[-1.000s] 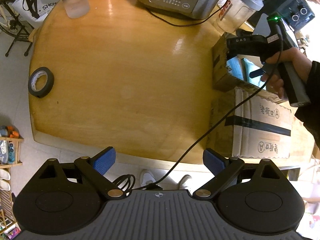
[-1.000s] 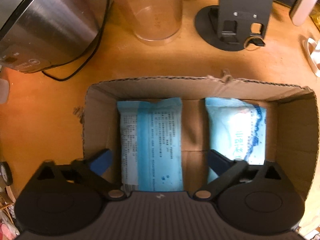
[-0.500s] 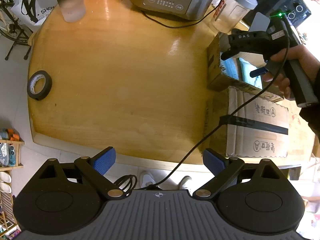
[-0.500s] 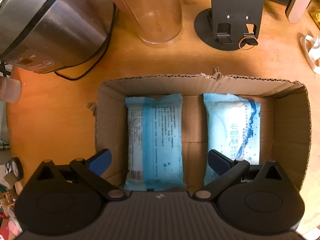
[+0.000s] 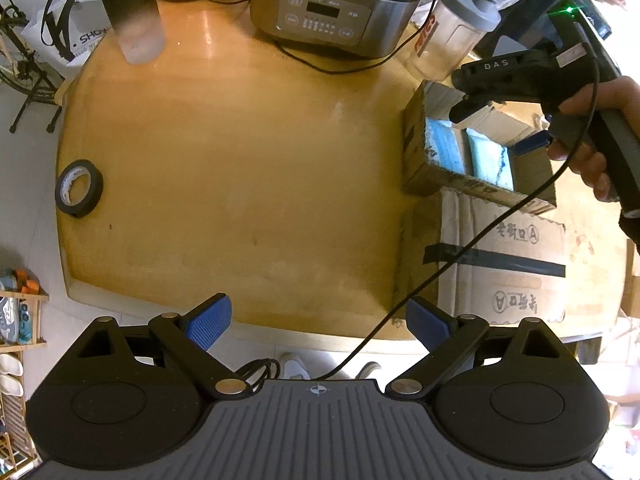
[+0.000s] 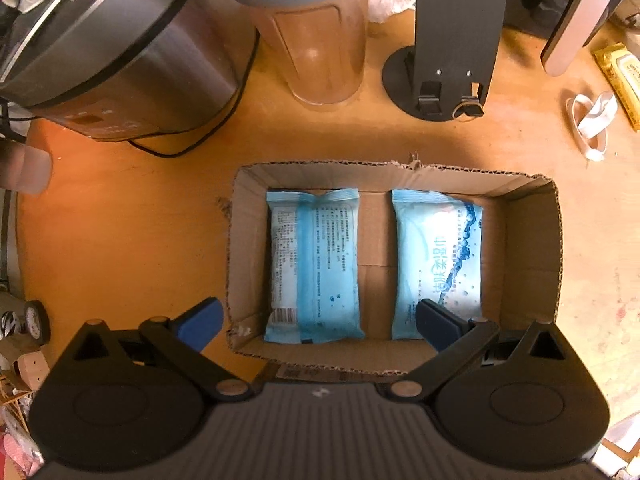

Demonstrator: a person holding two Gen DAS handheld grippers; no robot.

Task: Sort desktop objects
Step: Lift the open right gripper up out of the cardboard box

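Right gripper (image 6: 320,322) pointed straight down above the open cardboard box (image 6: 528,248); jaws spread wide, nothing between them. Two blue wet-wipe packs lay flat on the box floor, side by side and apart: left pack (image 6: 314,264) printed side of small text up, right pack (image 6: 438,256) with large characters up. Box sat near the table's (image 5: 240,160) right edge, just beside a taped carton (image 5: 504,264). Left gripper (image 5: 319,326) hung over the table's near edge; jaws wide open, empty. Black tape roll (image 5: 79,188) lay at the left edge. Rice cooker (image 5: 340,4) and shaker bottle (image 5: 456,28) stood along the far edge.
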